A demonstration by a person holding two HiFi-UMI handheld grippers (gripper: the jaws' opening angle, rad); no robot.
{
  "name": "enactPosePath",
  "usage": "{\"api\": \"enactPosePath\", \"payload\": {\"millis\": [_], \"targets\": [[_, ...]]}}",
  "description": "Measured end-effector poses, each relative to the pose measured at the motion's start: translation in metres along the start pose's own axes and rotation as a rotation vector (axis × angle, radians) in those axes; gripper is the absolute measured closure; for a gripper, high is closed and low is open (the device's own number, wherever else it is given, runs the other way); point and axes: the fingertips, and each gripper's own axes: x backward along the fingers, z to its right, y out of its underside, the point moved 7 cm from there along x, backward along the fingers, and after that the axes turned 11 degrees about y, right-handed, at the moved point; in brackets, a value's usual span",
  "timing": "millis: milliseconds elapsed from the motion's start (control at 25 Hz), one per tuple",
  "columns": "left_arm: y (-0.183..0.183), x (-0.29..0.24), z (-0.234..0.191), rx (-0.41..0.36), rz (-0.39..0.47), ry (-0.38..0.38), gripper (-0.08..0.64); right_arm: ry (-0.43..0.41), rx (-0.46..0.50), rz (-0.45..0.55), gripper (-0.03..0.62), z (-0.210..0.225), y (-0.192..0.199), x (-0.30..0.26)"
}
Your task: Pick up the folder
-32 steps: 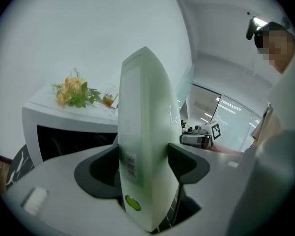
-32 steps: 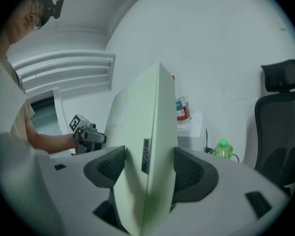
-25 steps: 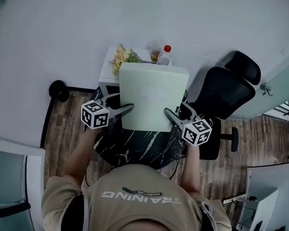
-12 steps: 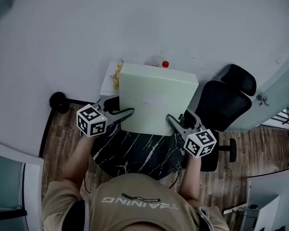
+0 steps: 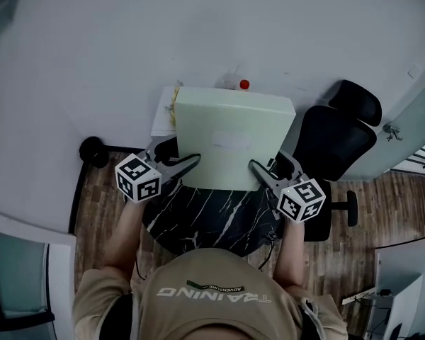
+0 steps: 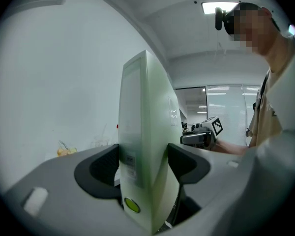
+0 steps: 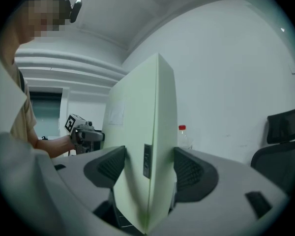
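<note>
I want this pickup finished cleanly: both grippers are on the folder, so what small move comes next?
Probably raise both hands together a little, keeping them level. The left gripper and right gripper each clamp one side of the folder near its bottom edge, which is close to the black table.

Thick pale-green folder (image 5: 232, 137) held lifted above the table

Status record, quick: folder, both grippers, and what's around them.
folder: pale green folder, upright, held at both side edges
left gripper: left gripper shut on the folder's left edge
right gripper: right gripper shut on the folder's right edge
below: black marble table; clearance under the folder cannot be told
behind: red-capped bottle
to the right: black office chair
</note>
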Motion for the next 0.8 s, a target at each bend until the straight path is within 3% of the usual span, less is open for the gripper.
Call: {"api": "enactPosePath", "payload": {"millis": [800], "targets": [[-0.001, 0.006, 0.004, -0.012, 0.002, -0.003, 0.259, 0.0, 0.012, -0.002, 0.322, -0.007, -0.001, 0.004]]}}
